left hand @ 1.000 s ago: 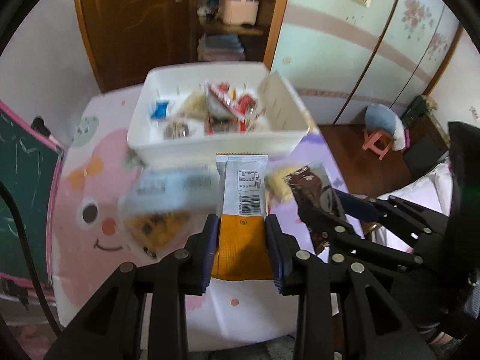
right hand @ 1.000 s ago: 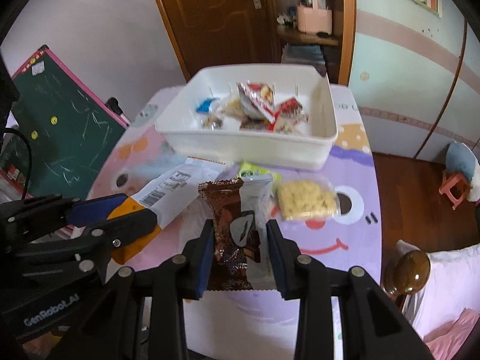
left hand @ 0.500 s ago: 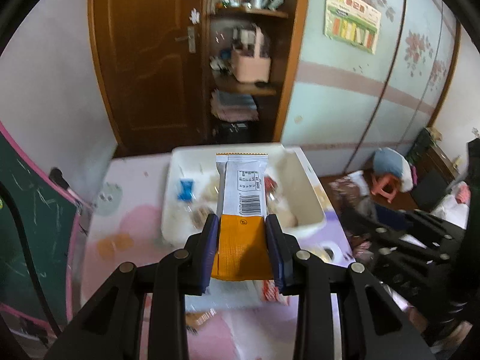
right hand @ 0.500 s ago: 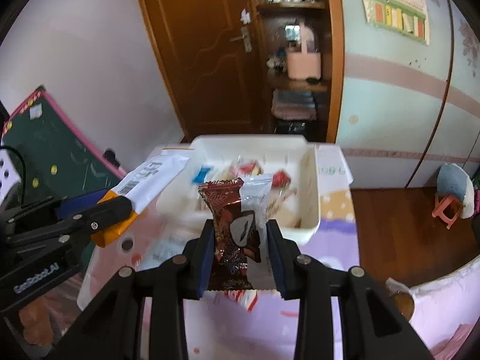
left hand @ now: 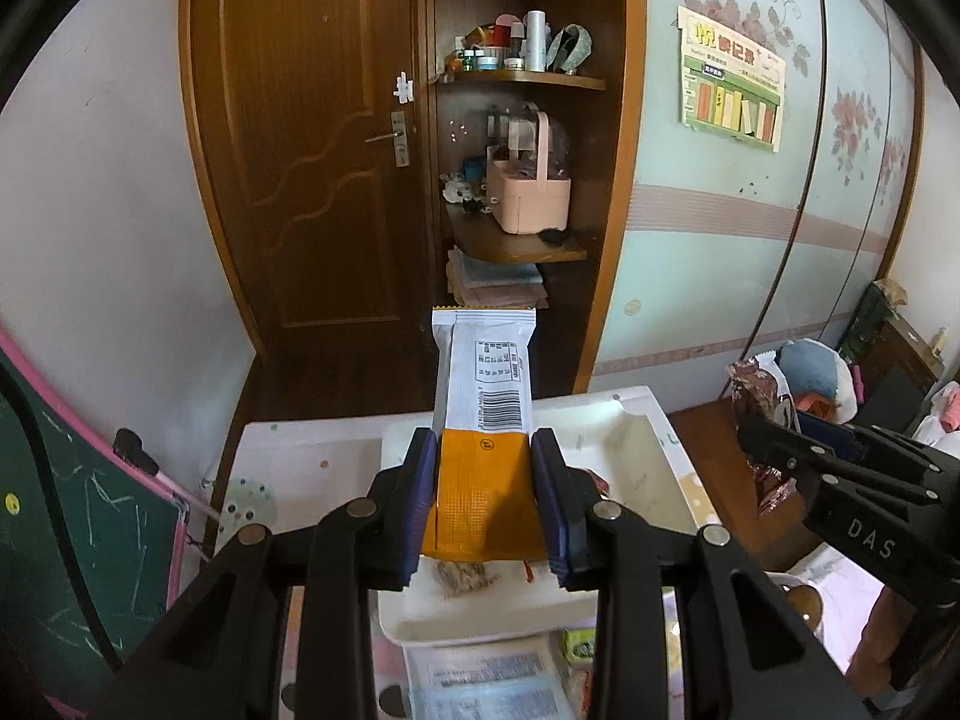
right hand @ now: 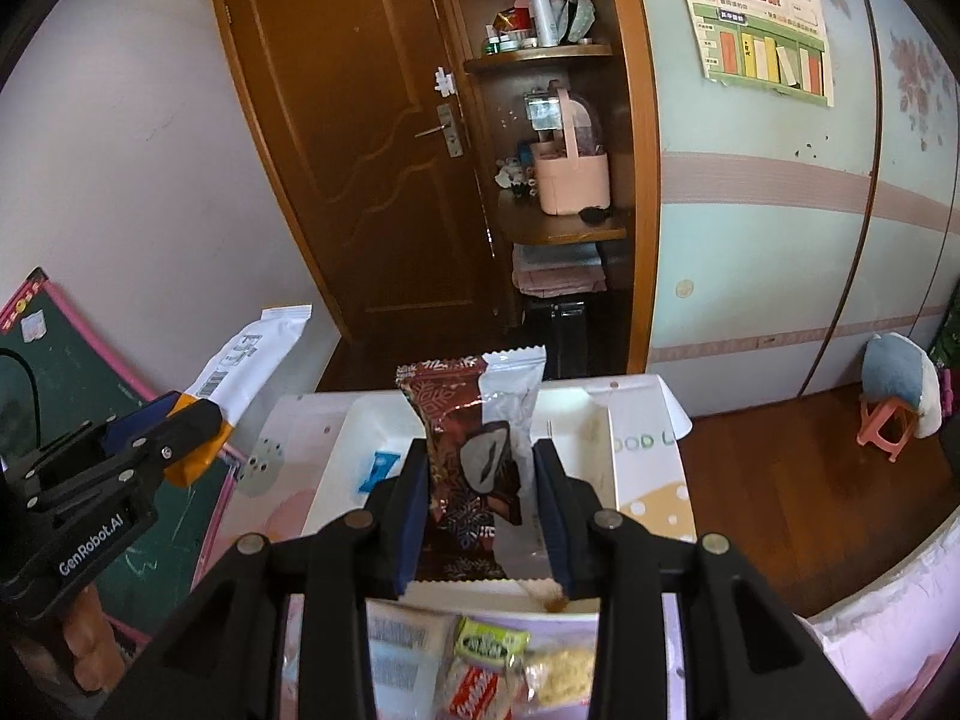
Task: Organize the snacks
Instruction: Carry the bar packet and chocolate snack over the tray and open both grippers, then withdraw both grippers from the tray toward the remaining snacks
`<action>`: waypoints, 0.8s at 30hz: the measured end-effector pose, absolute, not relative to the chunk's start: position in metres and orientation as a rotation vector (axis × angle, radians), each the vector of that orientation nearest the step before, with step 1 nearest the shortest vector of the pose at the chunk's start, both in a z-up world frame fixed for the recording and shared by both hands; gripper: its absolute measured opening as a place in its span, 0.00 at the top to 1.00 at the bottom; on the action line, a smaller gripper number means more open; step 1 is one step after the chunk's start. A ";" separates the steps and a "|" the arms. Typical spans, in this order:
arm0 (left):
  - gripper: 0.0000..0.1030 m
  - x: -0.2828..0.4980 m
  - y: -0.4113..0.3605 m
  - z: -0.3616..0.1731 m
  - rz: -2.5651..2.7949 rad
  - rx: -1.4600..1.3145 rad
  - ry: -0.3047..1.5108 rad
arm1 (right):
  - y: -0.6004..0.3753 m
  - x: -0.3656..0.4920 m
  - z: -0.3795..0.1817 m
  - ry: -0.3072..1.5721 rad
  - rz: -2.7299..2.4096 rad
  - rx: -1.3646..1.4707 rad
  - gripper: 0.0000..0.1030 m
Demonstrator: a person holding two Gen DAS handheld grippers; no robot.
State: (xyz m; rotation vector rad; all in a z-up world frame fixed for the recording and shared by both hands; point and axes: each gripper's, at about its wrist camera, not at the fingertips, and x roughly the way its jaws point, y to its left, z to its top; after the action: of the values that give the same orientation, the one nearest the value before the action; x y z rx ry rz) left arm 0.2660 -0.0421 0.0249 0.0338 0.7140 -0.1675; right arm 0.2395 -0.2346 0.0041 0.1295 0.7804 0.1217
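Left wrist view: left hand-held gripper [left hand: 485,498] clamped on orange-and-white foil snack bar [left hand: 483,414], held above white rectangular plastic bin [left hand: 654,450] on tabletop [left hand: 300,468].

Right wrist view: right hand-held gripper [right hand: 482,507] pinches brown-and-clear chocolate snack packet [right hand: 480,450] over same bin; loose packets [right hand: 486,660] lie on tabletop below.

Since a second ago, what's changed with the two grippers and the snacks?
Both grippers rose off the table and came over the white bin. The left gripper carried up the orange and white packet, and the right gripper the brown chocolate packet. Both grips stayed clamped; the loose snacks stayed on the table.
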 end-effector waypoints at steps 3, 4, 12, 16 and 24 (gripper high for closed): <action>0.70 0.282 -0.042 0.018 -0.172 0.033 0.731 | -0.232 0.254 0.000 0.784 0.116 0.123 0.67; 0.70 0.290 -0.043 0.015 -0.176 0.033 0.742 | -0.230 0.257 -0.001 0.787 0.115 0.118 0.67; 0.46 0.321 -0.045 -0.014 -0.171 0.058 0.814 | -0.219 0.288 -0.026 0.852 0.091 0.081 0.66; 0.14 0.330 -0.040 -0.022 -0.133 0.048 0.839 | -0.217 0.300 -0.036 0.903 0.085 0.072 0.53; 0.13 0.330 -0.026 -0.028 -0.090 0.036 0.857 | -0.225 0.293 -0.028 0.877 0.089 0.093 0.46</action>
State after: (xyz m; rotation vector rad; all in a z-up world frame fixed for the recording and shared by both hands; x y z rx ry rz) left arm 0.3298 -0.0259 -0.0278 0.0361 0.8566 -0.0897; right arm 0.2927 -0.2251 -0.0282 0.0926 0.8772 0.0886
